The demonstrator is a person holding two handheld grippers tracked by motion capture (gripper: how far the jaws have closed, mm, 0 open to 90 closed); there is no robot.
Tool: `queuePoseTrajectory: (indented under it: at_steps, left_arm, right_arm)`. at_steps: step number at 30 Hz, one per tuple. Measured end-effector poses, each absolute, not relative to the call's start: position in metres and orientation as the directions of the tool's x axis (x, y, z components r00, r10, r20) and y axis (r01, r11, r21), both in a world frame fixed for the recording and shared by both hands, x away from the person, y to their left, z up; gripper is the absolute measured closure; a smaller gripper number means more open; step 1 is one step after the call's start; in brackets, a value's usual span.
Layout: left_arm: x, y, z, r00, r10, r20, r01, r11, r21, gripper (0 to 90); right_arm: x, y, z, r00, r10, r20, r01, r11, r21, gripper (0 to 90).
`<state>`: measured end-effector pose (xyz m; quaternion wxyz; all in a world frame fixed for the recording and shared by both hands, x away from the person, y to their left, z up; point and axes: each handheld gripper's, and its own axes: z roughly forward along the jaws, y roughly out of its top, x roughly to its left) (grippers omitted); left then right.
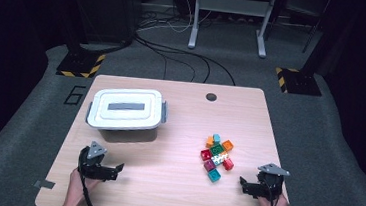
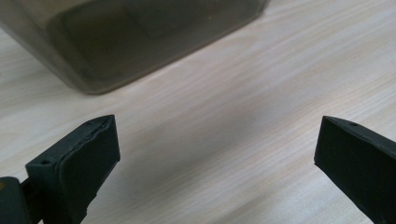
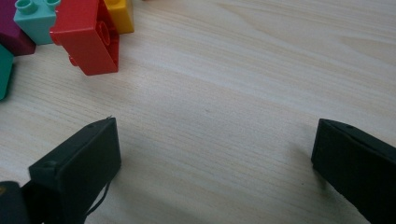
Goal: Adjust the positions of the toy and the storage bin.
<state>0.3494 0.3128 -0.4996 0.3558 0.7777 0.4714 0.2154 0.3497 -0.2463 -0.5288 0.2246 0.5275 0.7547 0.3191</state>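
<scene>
A white lidded plastic box (image 1: 126, 109) stands on the left half of the wooden table (image 1: 173, 192); its translucent wall (image 2: 140, 42) is just beyond my left gripper's jaws. A pile of several coloured bricks (image 1: 216, 157) lies right of centre. My left gripper (image 1: 117, 171) (image 2: 217, 140) is in front of the box, open, with bare wood between its jaws. My right gripper (image 1: 242, 184) (image 3: 215, 140) rests near the front right corner, open and empty. A red brick (image 3: 88, 39), a teal brick (image 3: 35, 18) and a yellow brick (image 3: 120, 14) lie just beyond its left jaw.
A dark round grommet (image 1: 211, 96) sits near the table's far edge. Behind the table, cables (image 1: 185, 53) run over the grey floor between a metal frame's legs (image 1: 193, 33) and stand bases marked with hazard tape (image 1: 80, 66).
</scene>
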Motion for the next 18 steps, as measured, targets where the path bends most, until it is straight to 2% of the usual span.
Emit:
queuePoseTrajectory:
  at_steps: [18]
  left_arm:
    - [0.360,0.338,-0.450,0.416,0.909,0.034,0.537,-0.276,0.797,0.0]
  right_arm:
    - [0.350,-0.246,-0.529,-0.343,0.939,-0.004,0.652,0.241,0.719,0.3]
